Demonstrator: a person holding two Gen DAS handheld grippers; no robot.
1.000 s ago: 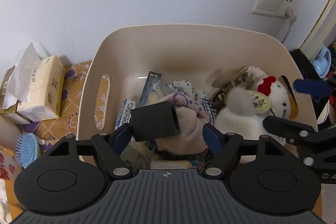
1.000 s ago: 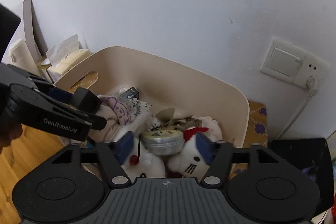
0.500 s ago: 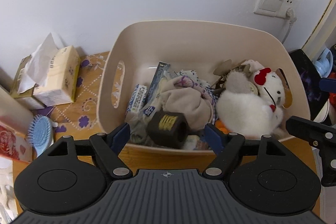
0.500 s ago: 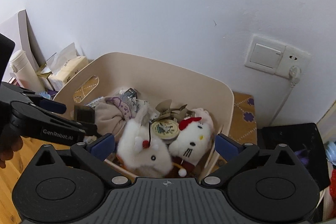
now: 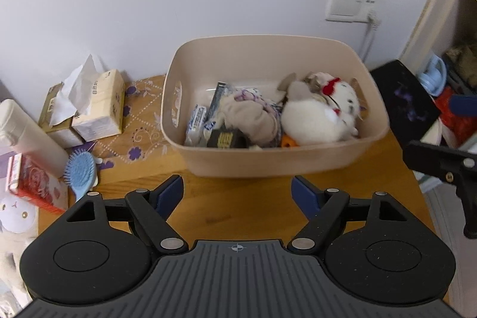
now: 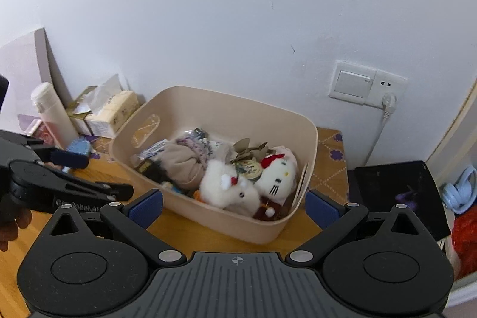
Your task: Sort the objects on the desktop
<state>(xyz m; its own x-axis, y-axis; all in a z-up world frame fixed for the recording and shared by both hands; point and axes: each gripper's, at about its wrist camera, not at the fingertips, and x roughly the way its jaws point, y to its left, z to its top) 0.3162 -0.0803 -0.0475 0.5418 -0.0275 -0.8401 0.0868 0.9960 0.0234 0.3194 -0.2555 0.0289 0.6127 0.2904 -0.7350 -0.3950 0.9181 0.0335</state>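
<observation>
A beige plastic bin (image 5: 268, 160) stands on the wooden desk against the wall. In it lie a black roll (image 5: 225, 139), a beige cloth (image 5: 250, 115), snack packets, a white plush (image 5: 316, 121), a cat plush with a red bow (image 6: 275, 172) and a round tin (image 6: 249, 169). My left gripper (image 5: 237, 187) hovers over the desk in front of the bin; its jaws are opening with nothing between them. My right gripper (image 6: 232, 200) hangs before the bin's right corner, open and empty. Each gripper shows at the edge of the other's view.
Left of the bin are tissue packs (image 5: 98, 106), a blue hairbrush (image 5: 80, 170), a white bottle (image 5: 26, 133) and a red box (image 5: 32, 187). A black pad (image 5: 402, 97) lies right of the desk. A socket with a plugged cable (image 6: 366, 84) is on the wall.
The left gripper let go of the black roll, which now lies in the bin. The right gripper released the round tin and opened wide. Both grippers pulled back and up from the bin.
</observation>
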